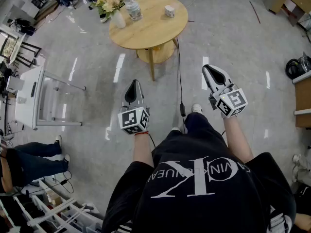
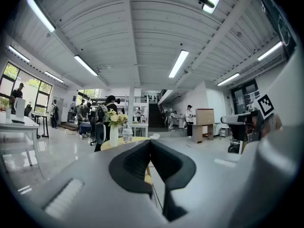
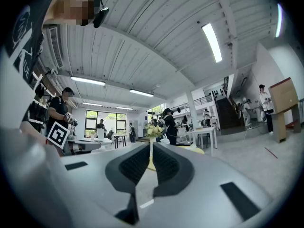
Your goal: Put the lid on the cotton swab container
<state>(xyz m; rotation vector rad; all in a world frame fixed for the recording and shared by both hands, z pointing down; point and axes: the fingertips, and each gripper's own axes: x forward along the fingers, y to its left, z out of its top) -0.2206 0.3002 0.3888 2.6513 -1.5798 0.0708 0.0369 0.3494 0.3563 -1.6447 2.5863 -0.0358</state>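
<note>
A round wooden table [image 1: 150,30] stands on the floor well ahead of me. On it are a vase of flowers [image 1: 112,8], a clear cotton swab container [image 1: 133,9] and a small white lid-like piece [image 1: 169,11]. My left gripper [image 1: 134,81] and right gripper [image 1: 208,68] are held level in the air, far short of the table, both shut with nothing between the jaws. The left gripper view shows the vase [image 2: 113,127], the container [image 2: 127,134] and the white piece [image 2: 154,136] beyond the left gripper [image 2: 150,142]. Past the right gripper [image 3: 152,148] the flowers [image 3: 153,131] show.
A black cable [image 1: 179,76] runs along the floor from the table toward my feet. A white desk [image 1: 28,97] stands at the left, a seated person's legs [image 1: 34,159] at lower left, shelving [image 1: 302,98] at the right. Several people stand far off in the hall.
</note>
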